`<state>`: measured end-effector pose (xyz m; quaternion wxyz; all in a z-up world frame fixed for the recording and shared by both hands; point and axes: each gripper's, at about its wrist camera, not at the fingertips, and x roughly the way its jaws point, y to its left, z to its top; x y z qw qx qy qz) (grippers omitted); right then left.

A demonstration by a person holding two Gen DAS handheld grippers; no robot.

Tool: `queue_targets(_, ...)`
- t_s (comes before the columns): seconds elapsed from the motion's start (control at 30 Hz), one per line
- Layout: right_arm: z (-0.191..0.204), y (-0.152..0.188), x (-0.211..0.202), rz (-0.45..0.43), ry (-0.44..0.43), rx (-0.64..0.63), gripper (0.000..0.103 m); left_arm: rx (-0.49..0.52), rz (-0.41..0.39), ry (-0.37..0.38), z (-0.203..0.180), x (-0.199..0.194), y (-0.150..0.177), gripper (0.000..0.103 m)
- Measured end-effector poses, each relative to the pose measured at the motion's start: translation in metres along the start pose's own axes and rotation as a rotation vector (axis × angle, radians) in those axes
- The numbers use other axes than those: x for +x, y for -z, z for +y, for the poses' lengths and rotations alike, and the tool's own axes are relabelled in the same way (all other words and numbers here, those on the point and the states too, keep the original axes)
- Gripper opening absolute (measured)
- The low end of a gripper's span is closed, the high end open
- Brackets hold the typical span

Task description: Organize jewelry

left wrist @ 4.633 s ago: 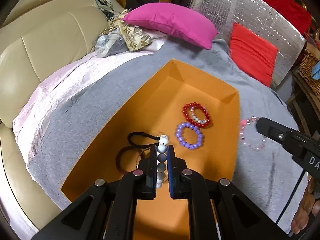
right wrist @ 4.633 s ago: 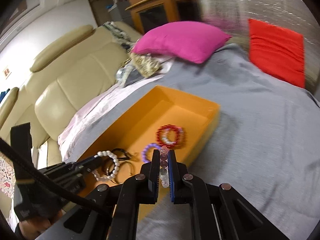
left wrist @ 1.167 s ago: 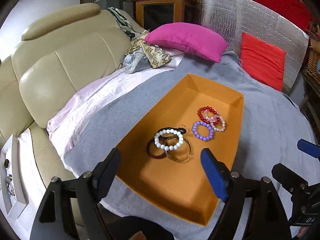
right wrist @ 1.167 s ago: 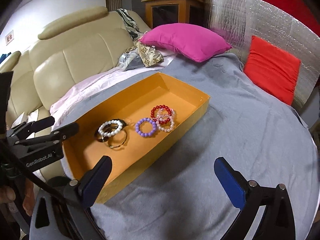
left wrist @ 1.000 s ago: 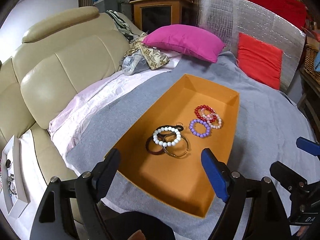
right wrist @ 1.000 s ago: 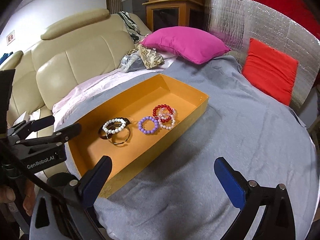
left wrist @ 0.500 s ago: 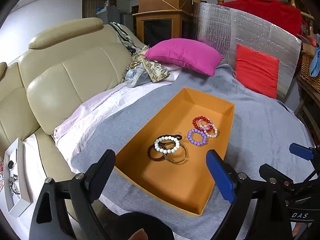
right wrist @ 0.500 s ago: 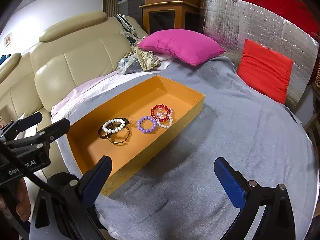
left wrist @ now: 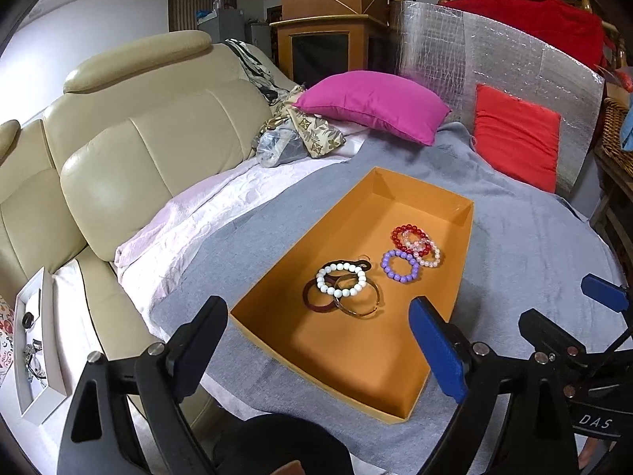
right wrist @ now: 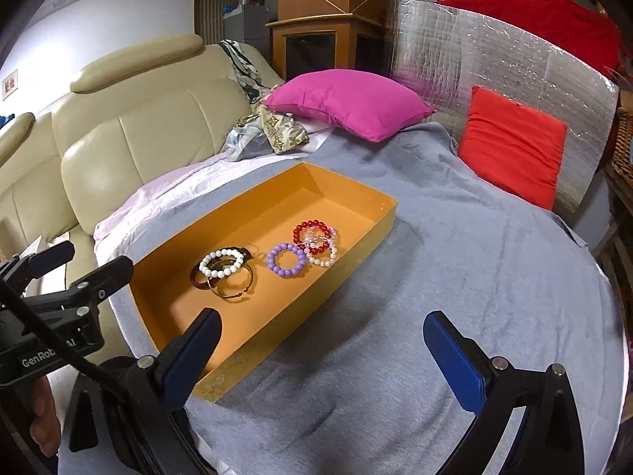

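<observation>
Your left gripper (left wrist: 320, 340) hangs over the near end of the orange tray (left wrist: 463, 253), its fingers (left wrist: 435, 348) spread wide with nothing between them. Your right gripper (right wrist: 320, 356) sits over the grey blanket (right wrist: 455, 277) just right of the tray, fingers likewise spread wide and empty.

Readable writing: "GenRob" and part of "AI" on the left gripper's body in the right wrist view, and "DAS" on the right gripper's body in the left wrist view.

All the jewelry lies inside the tray in 2 groups. Nearer you, a white bead bracelet (left wrist: 341, 279) lies on top of a dark bangle (left wrist: 316, 301) and a thin metal bangle (left wrist: 358, 303), with a black cord loop (left wrist: 362, 264) at their far side. Further in, a purple bead bracelet (left wrist: 399, 265) lies just beside a red bead bracelet (left wrist: 409, 236) and a pale pink bead bracelet (left wrist: 429, 255), which overlap each other.

The tray's near end and far end are bare orange floor. Right of the tray the blanket is open up to the red cushion (right wrist: 514, 142). Left of the tray a strip of blanket and a pale pink sheet (left wrist: 198, 221) run to the cream sofa back (left wrist: 150, 146). The magenta cushion (left wrist: 372, 105) lies well beyond the far edge.
</observation>
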<state>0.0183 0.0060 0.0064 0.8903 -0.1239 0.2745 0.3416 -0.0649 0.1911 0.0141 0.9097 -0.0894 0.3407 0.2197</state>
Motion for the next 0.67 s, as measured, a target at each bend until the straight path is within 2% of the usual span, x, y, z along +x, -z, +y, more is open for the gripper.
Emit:
queue_targets(0.3, 0.008, -0.003, 0.006, 0.007, -0.004, -0.025, 0.103, -0.021, 0.013, 0.022, 0.007, 0.003, 0.001, 0.101)
queue_targets(0.67, 0.015, -0.006, 0.015, 0.014, -0.014, -0.035, 0.103, -0.016, 0.006, -0.010, 0.010, 0.008, -0.001, 0.102)
